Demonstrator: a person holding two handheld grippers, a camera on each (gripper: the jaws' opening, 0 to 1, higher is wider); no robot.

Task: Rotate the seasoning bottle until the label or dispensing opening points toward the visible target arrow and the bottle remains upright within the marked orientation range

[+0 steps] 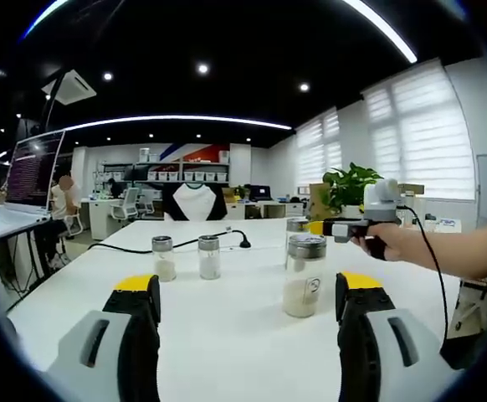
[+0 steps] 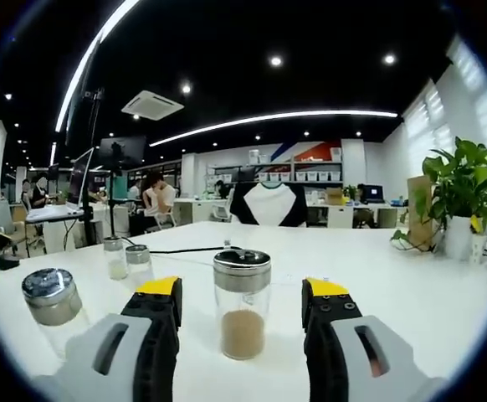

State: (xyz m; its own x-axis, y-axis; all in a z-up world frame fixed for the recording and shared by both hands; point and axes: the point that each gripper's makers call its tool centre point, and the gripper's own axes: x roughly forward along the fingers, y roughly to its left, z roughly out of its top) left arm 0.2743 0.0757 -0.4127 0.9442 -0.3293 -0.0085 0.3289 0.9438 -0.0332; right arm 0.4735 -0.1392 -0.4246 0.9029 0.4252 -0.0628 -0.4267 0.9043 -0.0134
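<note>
On the white table (image 2: 411, 293) a glass seasoning bottle (image 2: 242, 322) with a metal lid and brown powder stands upright. It is straight ahead between the jaws of my right gripper (image 2: 242, 291), which is open, with a gap on each side. In the left gripper view this right gripper (image 1: 317, 227) comes in from the right in a person's hand (image 1: 398, 243) and reaches a far bottle (image 1: 296, 224). My left gripper (image 1: 249, 289) is open and holds nothing. A larger jar of white powder (image 1: 304, 276) stands upright just beyond its right jaw.
Two small shakers (image 1: 163, 257) (image 1: 209, 256) stand left of the white jar, with a black cable (image 1: 185, 243) behind them. A metal-lidded jar (image 2: 51, 306) sits at the right gripper's left. A potted plant (image 2: 463, 193) is at the table's far right. People sit at desks behind.
</note>
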